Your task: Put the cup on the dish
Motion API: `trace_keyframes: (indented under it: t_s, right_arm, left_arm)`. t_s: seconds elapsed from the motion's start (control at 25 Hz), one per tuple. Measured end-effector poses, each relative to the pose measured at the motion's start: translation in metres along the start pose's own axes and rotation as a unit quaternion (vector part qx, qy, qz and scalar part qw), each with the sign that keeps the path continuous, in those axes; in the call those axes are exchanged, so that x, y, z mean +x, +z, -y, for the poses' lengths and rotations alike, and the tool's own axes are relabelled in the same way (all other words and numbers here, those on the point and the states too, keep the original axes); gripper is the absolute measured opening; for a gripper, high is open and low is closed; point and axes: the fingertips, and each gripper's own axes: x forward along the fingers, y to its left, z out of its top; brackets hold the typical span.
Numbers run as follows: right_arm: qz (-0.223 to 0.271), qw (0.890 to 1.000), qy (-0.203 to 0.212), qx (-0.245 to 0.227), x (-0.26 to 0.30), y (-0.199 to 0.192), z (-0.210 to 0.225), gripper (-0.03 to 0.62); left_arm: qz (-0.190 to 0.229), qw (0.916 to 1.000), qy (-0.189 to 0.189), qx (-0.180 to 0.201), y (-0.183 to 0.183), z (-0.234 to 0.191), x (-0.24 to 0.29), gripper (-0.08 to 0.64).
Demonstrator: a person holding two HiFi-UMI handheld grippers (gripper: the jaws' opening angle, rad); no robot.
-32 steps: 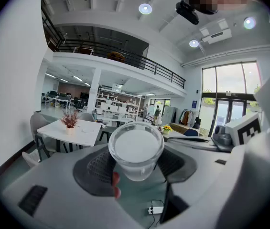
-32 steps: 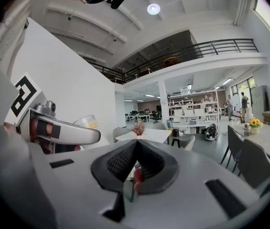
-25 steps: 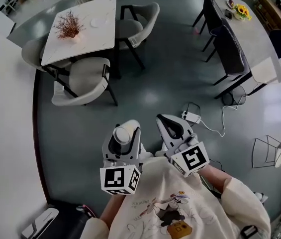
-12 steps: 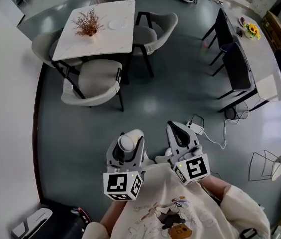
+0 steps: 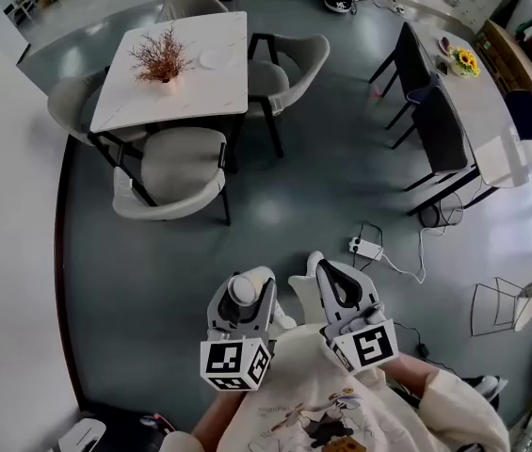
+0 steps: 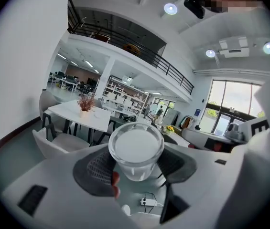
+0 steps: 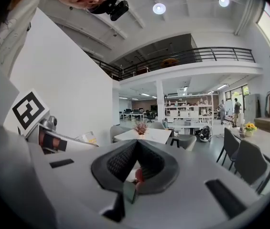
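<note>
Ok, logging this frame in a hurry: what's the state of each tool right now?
Left tool: closed on the clear round cup.
Right tool: closed, holding nothing.

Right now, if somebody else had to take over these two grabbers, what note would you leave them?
Left gripper: shut on the cup, carried above the floor.
Right gripper: shut, nothing in it.
Dish: on the white table, beside the dried plant, well ahead across the room.
Done: the cup is in the grip.
Left to do: walk to the table, set the cup on the dish, open the jaws.
</note>
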Motion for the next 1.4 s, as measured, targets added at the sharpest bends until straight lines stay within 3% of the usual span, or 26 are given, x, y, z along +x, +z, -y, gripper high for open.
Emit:
trace_keyframes:
  t_s: [0.2, 0.52, 0.64, 0.88, 1.04, 1.24, 1.4]
  right_arm:
    - [-0.005, 1.000, -0.010, 0.011, 0.024, -0.001, 0.011, 0.002]
    - [0.006, 1.000, 0.019, 0.024, 0.077, 0.000, 0.039, 0.002]
    - [0.004, 0.999, 0.024, 0.028, 0.097, 0.004, 0.064, 0.002]
    - [0.014, 0.998, 0.018, 0.064, 0.139, 0.022, 0.136, 0.002]
    - [0.040, 0.997, 0.023, 0.063, 0.162, 0.041, 0.180, 0.002]
    - [0.031, 0.994, 0.029, 0.098, 0.186, 0.033, 0.230, 0.002]
    - [0.030, 0.993, 0.043, 0.108, 0.202, 0.032, 0.244, 0.002]
  left_arm:
    - [0.013, 0.9999, -0.001, -0.006, 0.017, -0.013, 0.011, 0.270]
    - [0.013, 0.9999, 0.009, 0.002, 0.042, -0.019, 0.063, 0.270]
    - [0.015, 0.9998, 0.011, -0.002, 0.060, -0.013, 0.093, 0.270]
    - [0.028, 0.9989, 0.008, 0.037, 0.112, 0.008, 0.157, 0.270]
    - [0.043, 0.9975, 0.012, 0.055, 0.140, 0.020, 0.196, 0.270]
    - [0.054, 0.9964, 0.027, 0.060, 0.154, 0.030, 0.238, 0.270]
    - [0.053, 0.9963, 0.041, 0.053, 0.163, 0.030, 0.256, 0.270]
